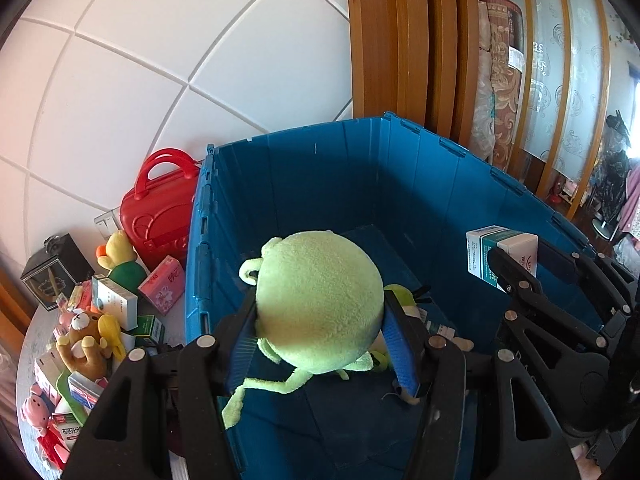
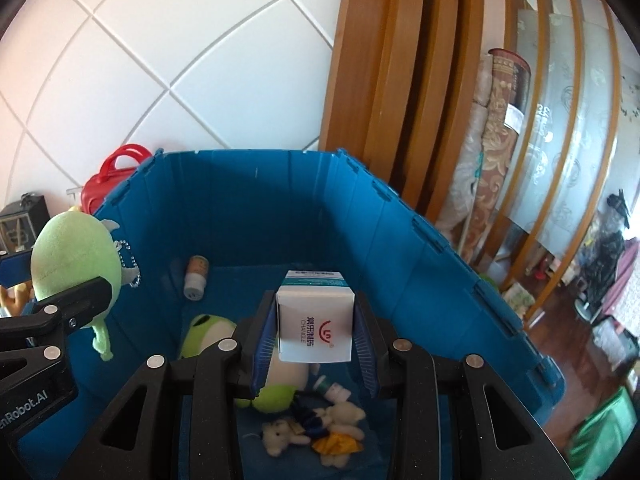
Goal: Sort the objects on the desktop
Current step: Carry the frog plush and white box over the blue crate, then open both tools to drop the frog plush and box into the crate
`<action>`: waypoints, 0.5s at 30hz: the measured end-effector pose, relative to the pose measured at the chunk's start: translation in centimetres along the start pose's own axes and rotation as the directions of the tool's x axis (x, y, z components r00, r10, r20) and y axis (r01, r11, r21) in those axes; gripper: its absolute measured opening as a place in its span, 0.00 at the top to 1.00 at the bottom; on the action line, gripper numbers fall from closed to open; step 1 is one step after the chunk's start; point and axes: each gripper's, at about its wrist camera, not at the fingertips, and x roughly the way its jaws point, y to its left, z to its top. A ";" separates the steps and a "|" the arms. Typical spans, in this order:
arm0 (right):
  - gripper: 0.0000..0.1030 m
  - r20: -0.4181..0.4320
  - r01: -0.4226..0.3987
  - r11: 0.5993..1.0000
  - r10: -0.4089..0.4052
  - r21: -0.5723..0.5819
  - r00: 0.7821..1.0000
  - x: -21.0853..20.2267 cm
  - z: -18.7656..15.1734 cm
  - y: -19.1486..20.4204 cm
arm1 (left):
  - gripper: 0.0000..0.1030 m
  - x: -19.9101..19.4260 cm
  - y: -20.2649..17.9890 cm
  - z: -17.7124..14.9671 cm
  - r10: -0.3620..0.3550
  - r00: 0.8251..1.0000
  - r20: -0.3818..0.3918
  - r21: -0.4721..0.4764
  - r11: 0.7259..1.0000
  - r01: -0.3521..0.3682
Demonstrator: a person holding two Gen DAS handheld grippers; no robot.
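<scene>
Left gripper (image 1: pixel 320 340): green plush (image 1: pixel 320 300) face hidden

The plush (image 1: pixel 318 304) in the left gripper (image 1: pixel 320 344) shows only its back — its face cannot be seen, and it covers much of the bin (image 1: pixel 320 168) floor behind it. In the right wrist view the box (image 2: pixel 315 322) hides the middle of the frog toy (image 2: pixel 208 330) below. The small bottle (image 2: pixel 196 278) label is too small to read. The pile (image 1: pixel 92 320) left of the bin runs off the edge — its lower boxes are cut off.
</scene>
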 end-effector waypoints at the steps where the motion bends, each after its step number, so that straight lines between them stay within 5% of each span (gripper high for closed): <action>1: 0.65 -0.005 0.002 1.000 -0.002 0.000 1.000 0.1 -0.1 -0.1 | 0.44 0.1 -0.1 0.0 0.003 1.000 -0.002 0.002 1.000 -0.003; 9: 0.61 -0.018 0.021 1.000 -0.020 0.017 1.000 0.1 -0.7 -1.1 | 0.40 0.4 -0.2 -0.4 -0.003 1.000 -0.015 -0.009 1.000 0.003; 11: 0.56 -0.013 0.022 0.999 -0.021 0.026 1.000 -0.2 -0.8 -1.4 | 0.35 0.0 -0.2 -0.5 -0.001 1.000 -0.001 -0.003 1.000 0.001; 13: 0.37 -0.008 0.024 0.999 -0.024 0.027 1.000 -0.5 -0.8 -1.4 | 0.33 -0.4 -0.3 -0.6 -0.002 1.000 0.020 0.008 1.000 0.002; 15: 0.30 0.000 0.030 0.999 -0.030 0.025 1.000 -0.8 -0.9 -1.4 | 0.32 -1.0 -0.3 -0.7 -0.003 0.999 0.037 0.016 1.000 0.002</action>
